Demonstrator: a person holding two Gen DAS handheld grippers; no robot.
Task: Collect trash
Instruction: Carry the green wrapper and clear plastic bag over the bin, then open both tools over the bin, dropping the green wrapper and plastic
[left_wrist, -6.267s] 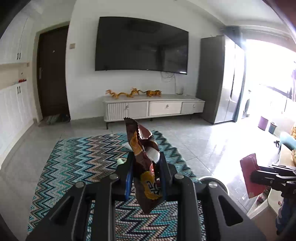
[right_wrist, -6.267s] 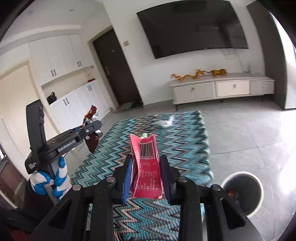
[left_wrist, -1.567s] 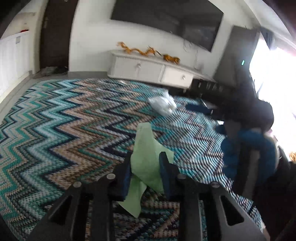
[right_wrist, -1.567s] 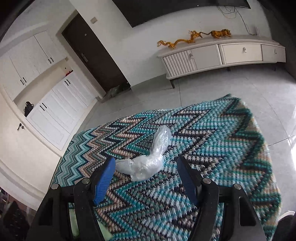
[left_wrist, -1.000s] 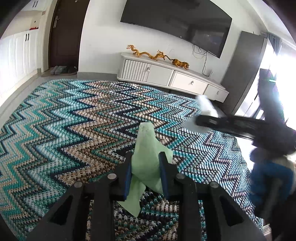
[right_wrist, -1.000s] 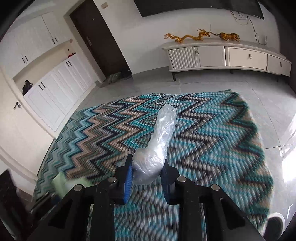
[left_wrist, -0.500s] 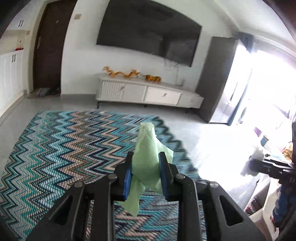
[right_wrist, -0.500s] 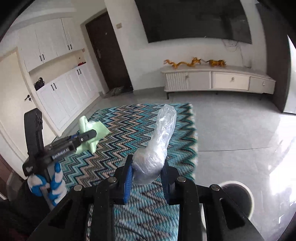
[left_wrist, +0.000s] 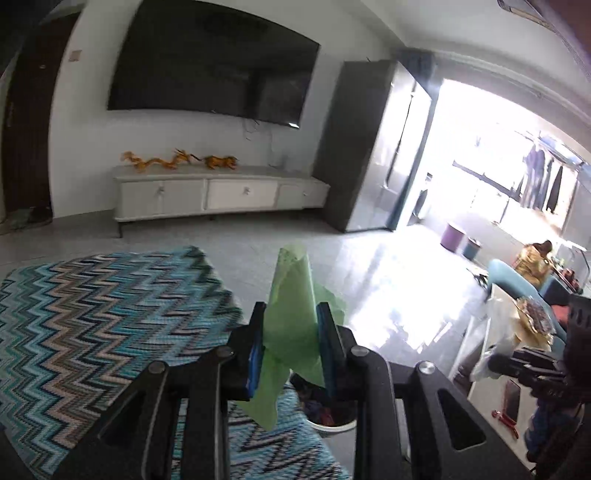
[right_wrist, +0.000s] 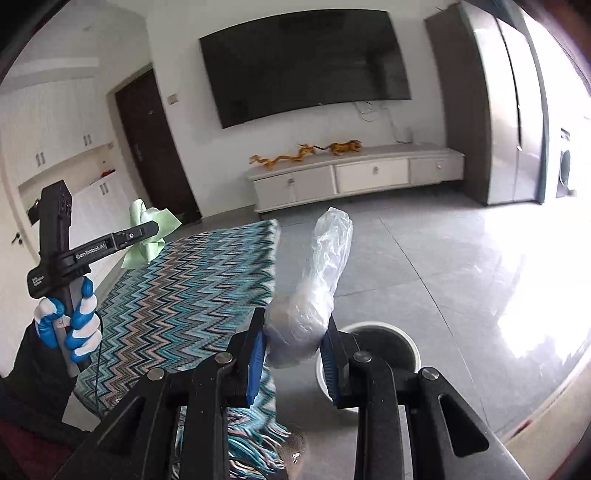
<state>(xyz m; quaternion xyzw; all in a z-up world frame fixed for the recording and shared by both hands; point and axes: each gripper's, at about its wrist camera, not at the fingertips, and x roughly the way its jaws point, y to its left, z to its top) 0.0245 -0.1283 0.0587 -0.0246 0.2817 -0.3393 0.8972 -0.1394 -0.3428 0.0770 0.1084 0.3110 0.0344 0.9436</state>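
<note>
My left claw (left_wrist: 291, 347) is pinched on a green wrapper (left_wrist: 295, 317). It stands up between the pads, with a loose flap hanging below them. In the left view the bin (left_wrist: 332, 413) shows just past the claw tips, at the edge of the rug (left_wrist: 110, 314), with dark trash already inside.

My right claw (right_wrist: 293, 350) is pinched on a clear bag (right_wrist: 317, 280), crumpled into a wad at the pads and with a puffed tail rising above them. In the right view the bin (right_wrist: 406, 347) sits on the grey floor (right_wrist: 424, 266) just behind and right of the claw, off the fringe of the rug (right_wrist: 184, 295).

Handling, as I judge it:
- Wrapper: very light, thin, limp. It holds no shape of its own, so the grip belongs on the bunched middle, where several layers stack. A single-layer edge would likely slide out.
- Bag: light, soft and slick film with trapped air. The wad at the pads is the sound hold. The puffed tail would collapse or slip.
- Neither is fragile, so squeezing harms nothing.

Risk: both pieces are light enough to drift or cling to the pads on release. I would bring each claw low over the bin mouth before letting go.
</note>
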